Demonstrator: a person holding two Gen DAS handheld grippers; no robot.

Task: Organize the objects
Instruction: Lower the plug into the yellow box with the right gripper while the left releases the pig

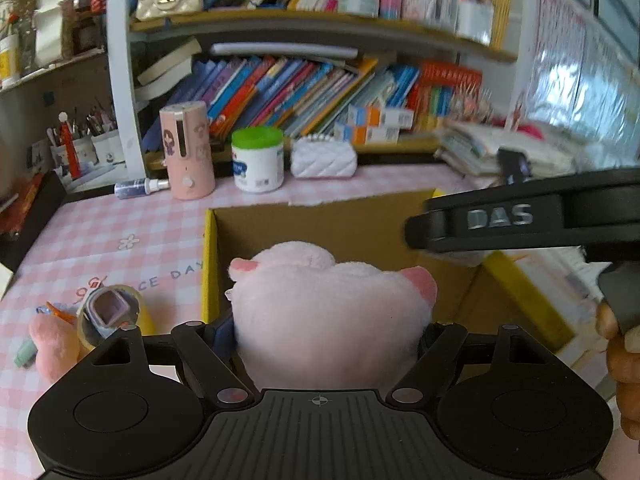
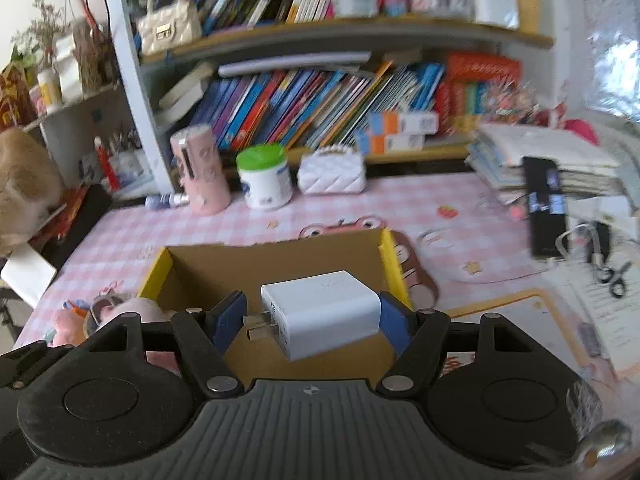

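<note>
the left gripper [image 1: 326, 332] is clamping a pink plush toy [image 1: 328, 312] at lower centre, over the cardboard box [image 1: 320, 220]. the right gripper [image 2: 312, 316] is clamping a white charger [image 2: 320, 312] mid-frame, above the box.

Both cameras ride on hand-held grippers and look forward and downward along their fingers, close over the box [image 1: 320, 220] on the table [image 1: 120, 232]. The left view sits nearest, its lower half filled by what its fingers carry; the right gripper's body crosses its right edge. Both views share the box [image 2: 276, 256], table [image 2: 440, 200] and bookshelf [image 1: 320, 28] [image 2: 344, 32] behind.
</note>
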